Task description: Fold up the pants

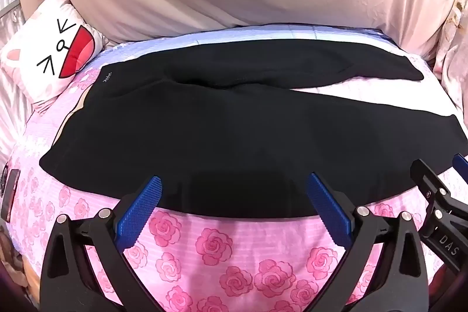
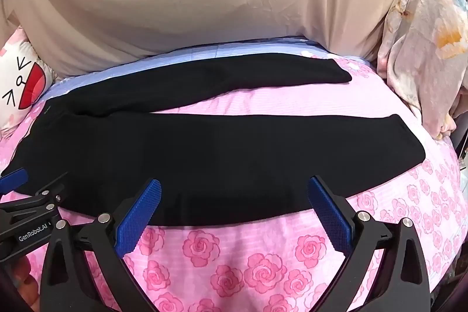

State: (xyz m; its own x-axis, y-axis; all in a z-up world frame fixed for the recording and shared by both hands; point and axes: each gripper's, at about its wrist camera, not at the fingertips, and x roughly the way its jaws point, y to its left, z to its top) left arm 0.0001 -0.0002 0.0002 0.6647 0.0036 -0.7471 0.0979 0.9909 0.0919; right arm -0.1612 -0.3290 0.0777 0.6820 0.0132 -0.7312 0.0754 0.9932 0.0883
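Pants (image 2: pixel 181 148), black, lie spread flat on the rose-print bedspread (image 2: pixel 263 268), waistband toward 9 o'clock and the two legs running out toward 3 o'clock with a wedge of pink showing between them. Left gripper (image 1: pixel 234 195) and right gripper (image 2: pixel 234 198) both hang over the near edge at 6 o'clock, jaws spread wide and empty. Likely trouble: dark cloth hides its own layers, so a pinch may take only the top layer and the fold would drag crooked; the soft bedspread could also be caught with it. Both tools sit close together and could knock each other. Open room lies along the near edge; the beige bedding (image 2: pixel 204 5) at 12 o'clock, cat pillow (image 1: pixel 49 57) at 10 and bunched blanket (image 2: pixel 424 48) at 2 crowd the far side
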